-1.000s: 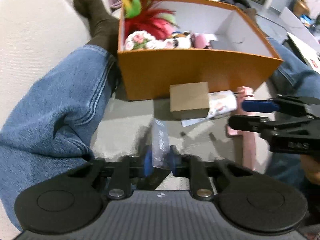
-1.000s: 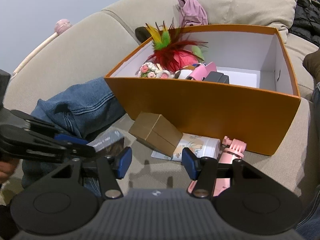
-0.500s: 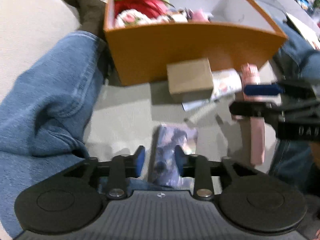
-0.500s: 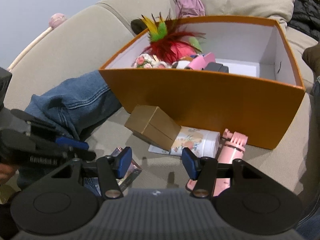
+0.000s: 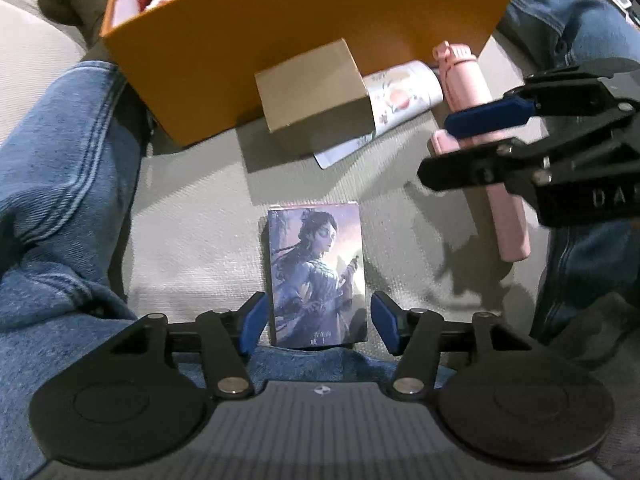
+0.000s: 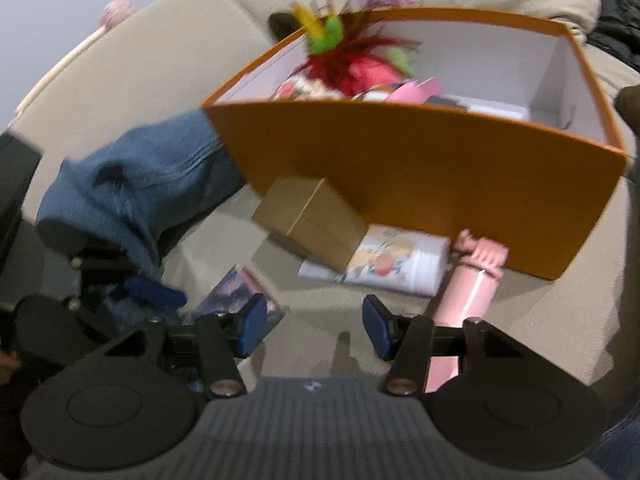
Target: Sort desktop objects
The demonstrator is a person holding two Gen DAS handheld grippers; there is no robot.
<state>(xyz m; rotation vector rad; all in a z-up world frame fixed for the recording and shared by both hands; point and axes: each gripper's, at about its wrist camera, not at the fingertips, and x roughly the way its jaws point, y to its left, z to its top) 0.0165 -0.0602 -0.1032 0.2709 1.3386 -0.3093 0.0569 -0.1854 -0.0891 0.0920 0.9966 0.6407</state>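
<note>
An illustrated card box [image 5: 318,272] lies flat on the beige sofa cushion [image 5: 192,240]. It sits between the pads of my left gripper [image 5: 316,322], whose jaws are opening; a gap shows at the right pad. My right gripper [image 6: 314,326] hovers over the cushion with its jaws closing and nothing between them. It also reaches in from the right in the left wrist view, right gripper [image 5: 452,144], above a pink bottle [image 5: 480,140]. The orange box [image 6: 420,176] holds a feather toy [image 6: 348,60] and other items. The card box [image 6: 236,292] shows left of my right fingers.
A brown cardboard box [image 5: 316,96] leans on a white floral pack [image 5: 400,100] against the orange box [image 5: 300,40]. A person's jeans legs [image 5: 60,180] flank the cushion on both sides. A socked foot [image 5: 72,4] lies left of the box.
My left gripper came down, opened and let go of the card box, which now lies flat face up. The right gripper's jaws narrowed slightly.
</note>
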